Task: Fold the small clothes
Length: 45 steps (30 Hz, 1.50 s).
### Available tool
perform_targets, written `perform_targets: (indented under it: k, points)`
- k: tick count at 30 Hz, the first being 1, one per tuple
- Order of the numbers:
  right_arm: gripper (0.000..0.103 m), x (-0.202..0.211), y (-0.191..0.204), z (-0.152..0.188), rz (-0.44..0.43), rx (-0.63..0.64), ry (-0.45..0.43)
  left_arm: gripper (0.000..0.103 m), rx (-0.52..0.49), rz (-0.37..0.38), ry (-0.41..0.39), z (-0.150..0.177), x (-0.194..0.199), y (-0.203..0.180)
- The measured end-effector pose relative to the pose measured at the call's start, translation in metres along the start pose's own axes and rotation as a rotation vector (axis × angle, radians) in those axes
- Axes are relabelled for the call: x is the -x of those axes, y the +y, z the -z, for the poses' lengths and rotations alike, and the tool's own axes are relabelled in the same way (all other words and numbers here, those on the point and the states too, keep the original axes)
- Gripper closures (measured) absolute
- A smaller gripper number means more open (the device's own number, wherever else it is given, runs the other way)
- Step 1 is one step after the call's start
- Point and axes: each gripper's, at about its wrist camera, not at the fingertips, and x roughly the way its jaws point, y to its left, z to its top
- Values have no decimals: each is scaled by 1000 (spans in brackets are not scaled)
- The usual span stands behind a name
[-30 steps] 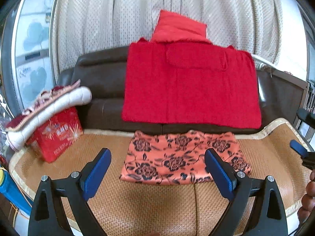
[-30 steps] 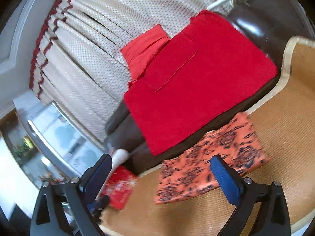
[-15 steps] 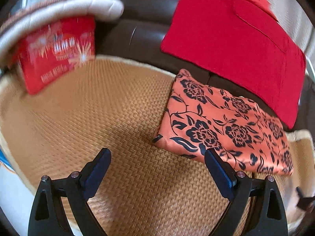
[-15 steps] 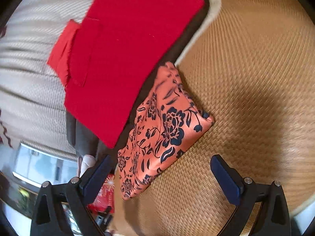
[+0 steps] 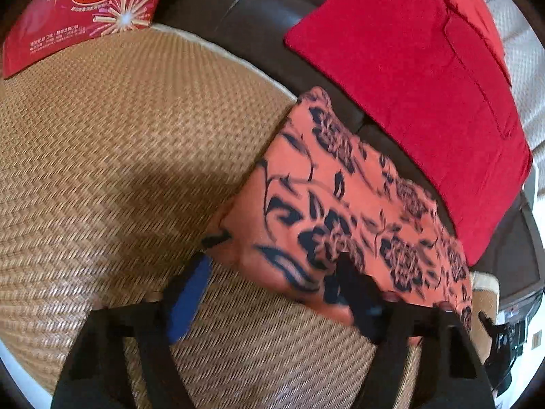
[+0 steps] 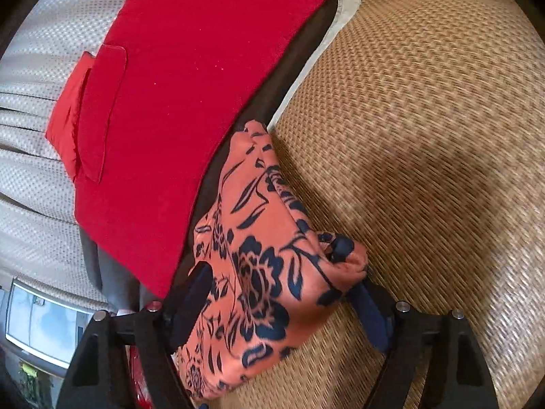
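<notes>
Orange flowered garment point(image 5: 344, 204) lay on the woven mat point(image 5: 119, 156), against the dark sofa, probably for folding. Both grippers, left gripper point(image 5: 272, 293) and right gripper point(image 6: 282, 296), were closing, each with one near corner between its fingers. Only the left view showed the red snack box point(image 5: 85, 10).
</notes>
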Motion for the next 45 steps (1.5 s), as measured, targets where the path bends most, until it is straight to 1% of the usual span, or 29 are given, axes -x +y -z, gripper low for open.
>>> perform_targets:
  k: [2,3,4,5,6,7,8,9,10,11,13,16,18,21,27,28,29,30,31,32,33,34,36,39,40,42,43,44,45]
  points:
    - [25,-12,8,-1,7,24,-15,37,19,7,0,-4,-6,-1]
    - [28,-17,11,-1,15,40,-19,43,37,8,-5,-5,-8,0]
    - [38,-23,14,-2,29,58,-21,47,61,9,-12,-7,-9,1]
    - [55,-31,15,-3,52,72,-20,49,90,14,-21,-9,-10,4]
    - [59,-40,14,-3,60,72,-14,54,101,16,-22,-10,-12,5]
    - [64,-45,14,-4,58,72,-18,58,105,16,-23,-11,-13,5]
    - [65,-47,16,-5,60,77,-23,61,101,12,-26,-12,-14,4]
    - [67,-49,19,-5,67,89,-28,72,90,8,-34,-13,-16,1]
    - [71,-50,23,-4,71,102,-35,79,65,-3,-42,-14,-16,-3]
    - [73,-49,26,-3,72,111,-42,82,43,-13,-48,-14,-16,-7]
    - [74,-45,33,1,70,134,-61,87,-3,-38,-59,-11,-13,-14]
    - [77,-31,39,10,70,171,-85,89,-57,-76,-65,-7,-8,-21]
    - [77,-22,48,15,75,189,-89,89,-72,-93,-52,-2,-3,-17]
    - [77,-2,45,33,100,211,-78,89,-122,-120,-40,10,12,-10]
    - [77,34,22,65,139,227,-14,89,-178,-98,-10,47,52,25]
    - [76,41,18,71,150,237,10,87,-181,-91,-17,48,56,27]
    - [72,45,16,74,158,239,26,86,-187,-82,-24,51,59,30]
    - [70,52,13,77,169,236,39,78,-198,-83,-33,54,62,32]
    - [63,61,11,81,177,235,45,67,-206,-91,-50,57,65,34]
    - [46,70,12,81,190,237,39,58,-201,-93,-62,57,66,36]
    - [36,81,11,82,201,240,15,40,-183,-87,-69,56,68,41]
    - [27,88,13,81,205,243,-12,35,-161,-77,-75,56,66,42]
    - [27,105,20,83,215,281,-59,35,-112,-39,-91,51,66,47]
    - [27,113,34,95,183,338,-80,40,-81,11,-104,44,59,45]
    - [27,109,45,101,157,372,-63,54,-85,21,-100,42,57,45]
    - [29,88,71,116,130,467,-28,69,-96,6,-85,40,47,41]
    - [37,78,83,123,120,506,-17,78,-103,-5,-85,47,49,36]
    - [56,60,98,132,116,557,4,80,-101,-2,-84,50,51,34]
    - [66,50,108,141,123,602,29,83,-92,10,-88,48,51,34]
